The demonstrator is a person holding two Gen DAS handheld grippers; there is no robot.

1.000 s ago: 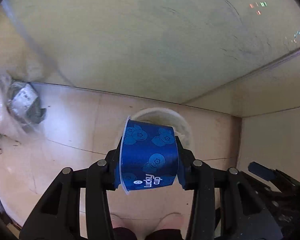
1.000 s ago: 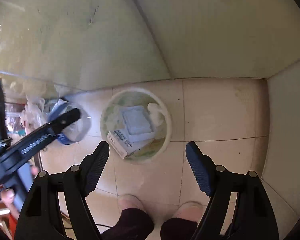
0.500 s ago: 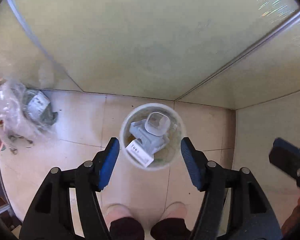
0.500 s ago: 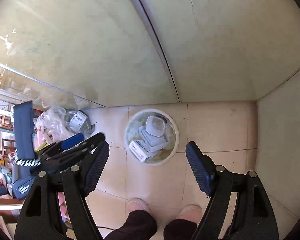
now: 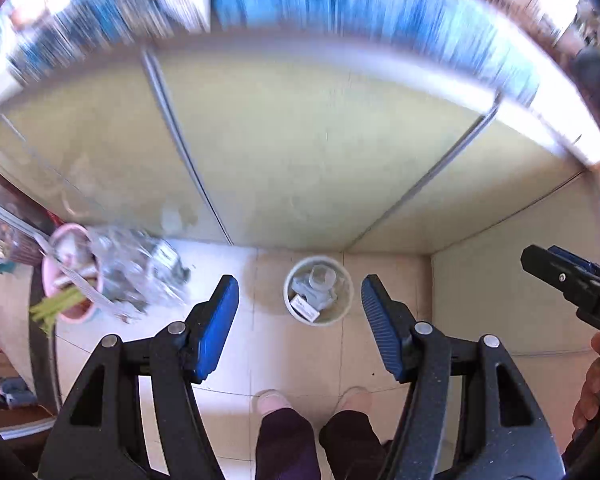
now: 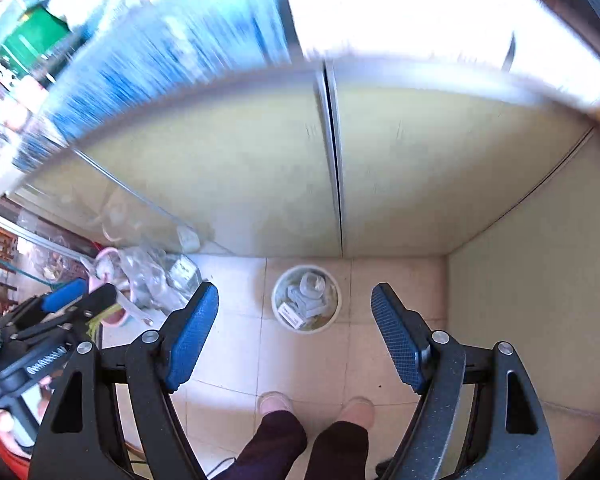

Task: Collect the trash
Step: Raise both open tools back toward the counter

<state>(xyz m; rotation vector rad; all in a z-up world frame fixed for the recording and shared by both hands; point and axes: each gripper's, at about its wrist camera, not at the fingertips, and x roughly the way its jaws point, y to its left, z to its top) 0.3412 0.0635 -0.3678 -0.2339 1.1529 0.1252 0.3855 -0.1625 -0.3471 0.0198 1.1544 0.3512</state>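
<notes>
A white round trash bin [image 5: 318, 290] stands on the tiled floor in the corner, far below both grippers. It holds a clear cup, a grey tray and a small white box. It also shows in the right wrist view [image 6: 306, 298]. My left gripper [image 5: 299, 322] is open and empty, high above the bin. My right gripper [image 6: 294, 332] is open and empty too. The right gripper shows at the right edge of the left wrist view [image 5: 568, 284]. The left gripper shows at the left edge of the right wrist view [image 6: 56, 312].
A pink basin [image 5: 66, 276] and crumpled clear plastic bags [image 5: 140, 272] lie on the floor to the left of the bin. Pale green wall panels [image 5: 300, 140] rise behind it. The person's feet [image 5: 312, 400] stand in front of the bin. The upper scene is motion-blurred.
The left gripper opened and the blue cup left it one second ago; a cup now lies in the bin. Both grippers have risen far above the bin.
</notes>
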